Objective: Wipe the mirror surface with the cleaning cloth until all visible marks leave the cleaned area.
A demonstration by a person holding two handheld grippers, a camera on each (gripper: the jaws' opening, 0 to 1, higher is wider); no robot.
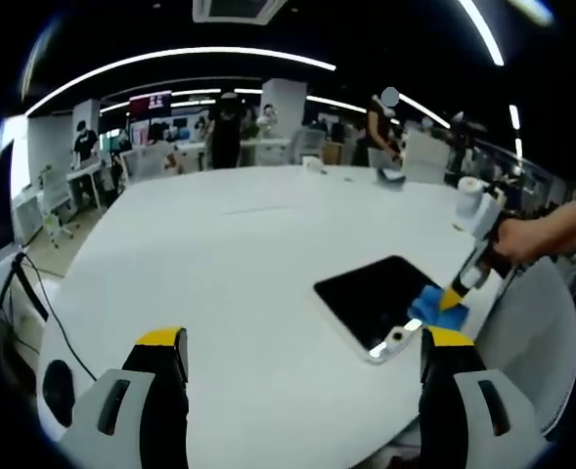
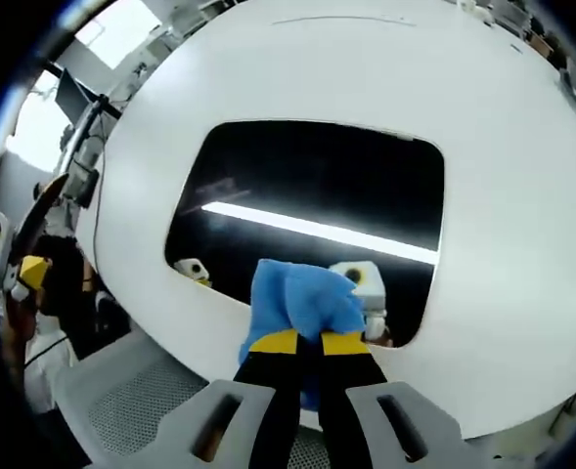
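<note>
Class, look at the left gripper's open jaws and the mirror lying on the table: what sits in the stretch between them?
Nothing: in the left gripper view, bare white table runs from the left gripper to the mirror.

White round table point(image 1: 219, 254) — people point(image 1: 224, 127) and desks point(image 1: 82, 176) beyond it

Open-plan office or lab hall: long ceiling light strips point(image 1: 170, 61), desks with people standing point(image 1: 224, 127) beyond the big white table point(image 1: 219, 254), chairs point(image 1: 58, 210) beside it.
</note>
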